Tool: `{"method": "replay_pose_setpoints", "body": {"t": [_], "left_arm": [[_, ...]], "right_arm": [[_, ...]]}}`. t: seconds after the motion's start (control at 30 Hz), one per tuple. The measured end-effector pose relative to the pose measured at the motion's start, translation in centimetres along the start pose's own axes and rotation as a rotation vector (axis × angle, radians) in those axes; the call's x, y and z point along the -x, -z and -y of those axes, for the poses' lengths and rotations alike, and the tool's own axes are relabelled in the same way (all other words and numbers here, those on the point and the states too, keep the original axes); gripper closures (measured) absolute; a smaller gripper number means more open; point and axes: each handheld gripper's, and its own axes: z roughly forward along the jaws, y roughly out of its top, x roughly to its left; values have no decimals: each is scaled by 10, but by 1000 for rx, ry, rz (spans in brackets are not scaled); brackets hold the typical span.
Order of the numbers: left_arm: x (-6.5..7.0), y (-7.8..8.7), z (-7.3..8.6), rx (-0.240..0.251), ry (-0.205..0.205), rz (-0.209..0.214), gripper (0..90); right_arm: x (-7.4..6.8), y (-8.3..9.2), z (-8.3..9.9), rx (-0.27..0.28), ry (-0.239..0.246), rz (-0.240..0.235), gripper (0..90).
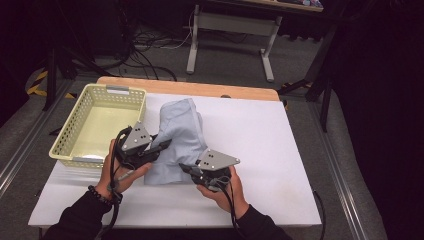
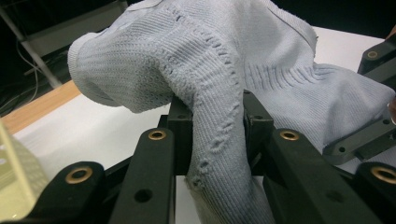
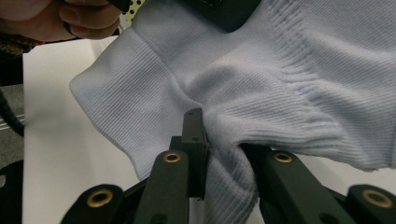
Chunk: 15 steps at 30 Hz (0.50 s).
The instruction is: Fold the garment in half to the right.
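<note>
Your white worktop (image 1: 260,150) carries a yellow perforated basket (image 1: 80,125) at its left, right beside the pale blue knit sweater (image 1: 180,130) bunched mid-worktop. Your left gripper (image 1: 162,146) has its jaws clamped on a sweater fold, forearm angled inward; your right gripper (image 1: 184,168) pinches the near hem, hand low.

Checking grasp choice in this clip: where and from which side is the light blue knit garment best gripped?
Grip bunched folds along its near edge, coming from the person's side. The garment lies crumpled, so raised knit gives the jaws something to pinch, as the left hand-held gripper and right hand-held gripper do now.
</note>
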Motion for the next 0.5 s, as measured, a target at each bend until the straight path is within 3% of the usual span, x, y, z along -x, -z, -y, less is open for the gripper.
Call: {"method": "replay_pose_setpoints", "body": {"t": [0.1, 0.33, 0.5], "left_arm": [[-8, 4, -1, -13, -14, -18, 716], [-30, 12, 2, -18, 33, -41, 716], [-44, 21, 4, -23, 43, -76, 716]], "right_arm": [[1, -8, -5, 2, 0, -7, 769], [2, -30, -20, 8, 14, -10, 769], [0, -48, -31, 14, 23, -16, 769]]}}
